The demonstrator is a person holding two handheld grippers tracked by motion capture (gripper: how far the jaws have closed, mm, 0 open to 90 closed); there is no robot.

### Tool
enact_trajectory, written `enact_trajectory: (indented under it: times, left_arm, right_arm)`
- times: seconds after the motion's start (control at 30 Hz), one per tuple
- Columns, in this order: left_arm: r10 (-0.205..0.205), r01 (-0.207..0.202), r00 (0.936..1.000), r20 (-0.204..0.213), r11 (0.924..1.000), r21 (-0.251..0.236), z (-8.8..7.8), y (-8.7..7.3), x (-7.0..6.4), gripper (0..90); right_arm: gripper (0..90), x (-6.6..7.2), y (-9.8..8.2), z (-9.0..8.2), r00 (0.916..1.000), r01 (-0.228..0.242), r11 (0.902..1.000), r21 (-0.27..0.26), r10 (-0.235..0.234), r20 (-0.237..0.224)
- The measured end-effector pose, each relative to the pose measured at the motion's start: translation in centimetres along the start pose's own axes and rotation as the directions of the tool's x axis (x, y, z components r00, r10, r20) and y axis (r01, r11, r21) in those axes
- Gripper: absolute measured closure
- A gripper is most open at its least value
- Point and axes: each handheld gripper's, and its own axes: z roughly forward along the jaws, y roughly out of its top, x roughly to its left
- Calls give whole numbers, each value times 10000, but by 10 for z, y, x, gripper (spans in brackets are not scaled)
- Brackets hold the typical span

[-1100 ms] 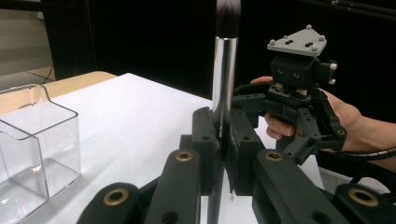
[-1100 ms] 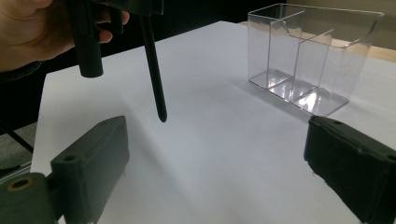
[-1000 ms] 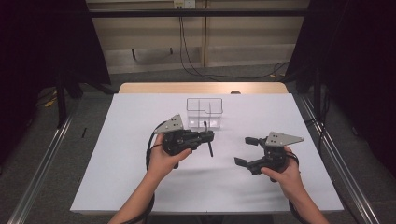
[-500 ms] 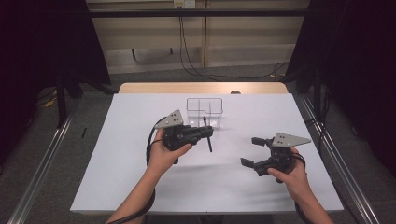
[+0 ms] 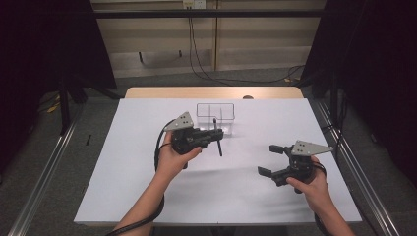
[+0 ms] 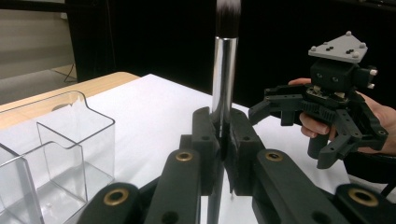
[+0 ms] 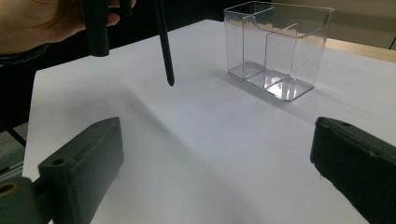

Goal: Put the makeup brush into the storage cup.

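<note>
**Brush clamped beside the clear organiser**

Here the left gripper (image 5: 212,138) is clenched on a makeup brush (image 6: 223,70), held above the white table (image 5: 123,187) just short of its far edge. A clear divided box (image 5: 215,117) stands right behind it, nothing between them. Toward the right edge, the right gripper (image 5: 269,160) hangs released, jaws wide and bare.

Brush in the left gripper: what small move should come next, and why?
Probably carry the brush over the clear organizer and lower it in, handle first. The left gripper clamps it upright, bristles up, beside the empty compartments; the right gripper waits open.
</note>
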Motion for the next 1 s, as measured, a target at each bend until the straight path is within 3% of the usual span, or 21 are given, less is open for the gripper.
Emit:
enact_trajectory:
  times: [0.63, 1.0]
  left_arm:
    - [120, -121, 9998, -159, 9999, -66, 1, 6, 4, 835]
    - [113, -115, 9997, -204, 9999, -110, 3, 7, 6, 835]
  right_arm:
    - [0, -5, -7, -13, 10000, -73, 9998, -210, 72, -26]
    - [0, -7, -13, -21, 9995, -237, 9990, -386, 245, 210]
